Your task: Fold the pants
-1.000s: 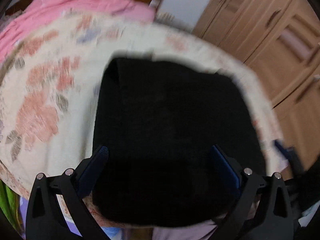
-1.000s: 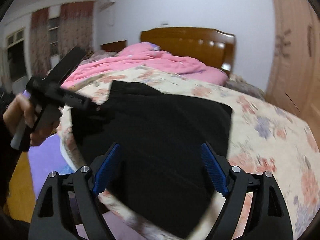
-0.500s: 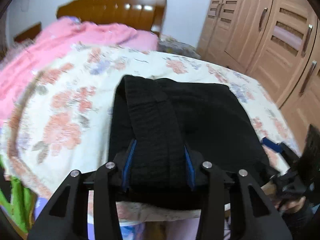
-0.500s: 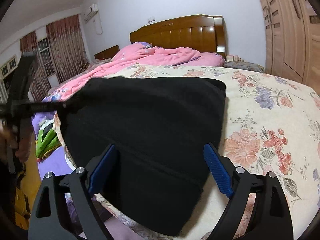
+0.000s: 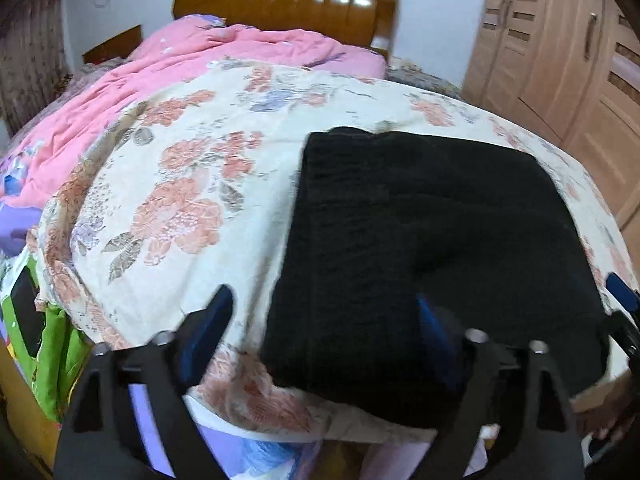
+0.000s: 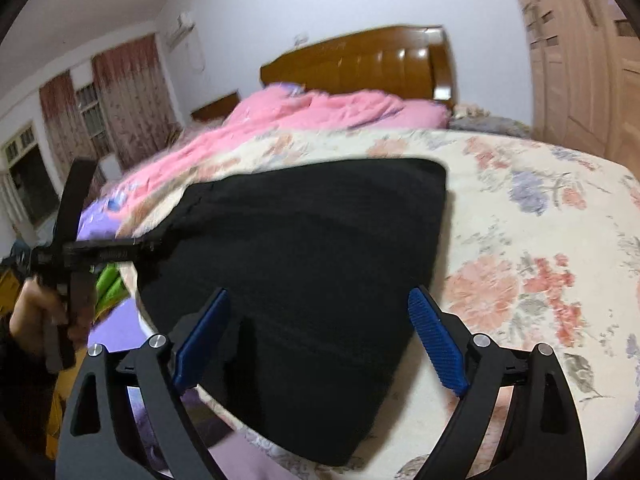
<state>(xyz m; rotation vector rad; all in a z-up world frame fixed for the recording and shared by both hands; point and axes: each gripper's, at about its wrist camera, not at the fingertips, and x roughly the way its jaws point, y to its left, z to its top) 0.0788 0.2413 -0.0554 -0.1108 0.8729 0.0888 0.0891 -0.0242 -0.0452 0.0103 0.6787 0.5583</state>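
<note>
The black pants (image 5: 432, 232) lie folded into a flat rectangle on the floral bedspread (image 5: 180, 184) near the bed's foot edge. They also show in the right wrist view (image 6: 304, 248). My left gripper (image 5: 324, 332) is open and empty, hovering over the near left edge of the pants. My right gripper (image 6: 320, 336) is open and empty, just above the near right part of the pants. The left gripper (image 6: 80, 256) also shows in the right wrist view, held by a hand at the far left.
A pink quilt (image 5: 168, 72) lies bunched toward the wooden headboard (image 5: 288, 4). A wooden wardrobe (image 5: 568, 60) stands to the right of the bed. Green and purple items (image 5: 44, 340) sit beside the bed's foot at the left.
My left gripper let go of the fold of pants it held half a second ago and opened, shifting left. The pants now lie flat. My right gripper stays open.
</note>
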